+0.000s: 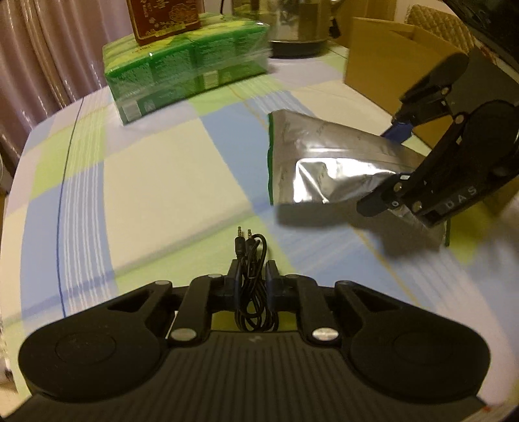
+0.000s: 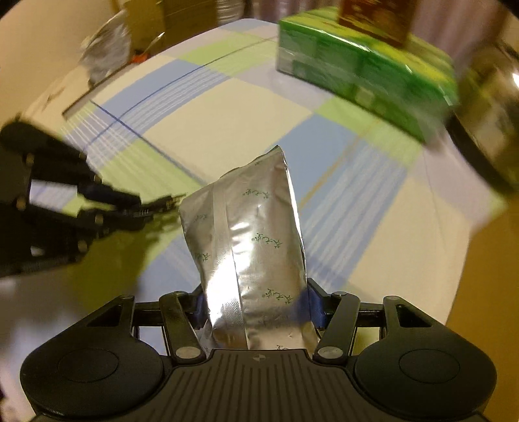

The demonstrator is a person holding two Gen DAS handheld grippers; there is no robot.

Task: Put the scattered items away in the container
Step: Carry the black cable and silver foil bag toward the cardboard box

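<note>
A coiled black audio cable (image 1: 251, 250) with two jack plugs hangs between the fingers of my left gripper (image 1: 252, 269), which is shut on it above the checked tablecloth (image 1: 155, 181). A silver foil pouch (image 2: 253, 233) with small green print stands up between the blue pads of my right gripper (image 2: 256, 302), which is shut on its lower end. In the left wrist view the pouch (image 1: 324, 155) is off the cloth at the right, held by the right gripper (image 1: 386, 168). The right wrist view has the left gripper (image 2: 129, 204) at the left, cable plug (image 2: 168, 201) poking out. An open cardboard box (image 1: 373, 65) stands behind.
A green shrink-wrapped pack (image 1: 185, 65) lies at the back of the table with a red-brown box (image 1: 162, 19) on top. A steel kettle (image 1: 298, 29) stands beside it. A curtain (image 1: 39, 58) hangs past the table's left edge. Something shiny and blurred (image 2: 107, 48) lies at the far corner.
</note>
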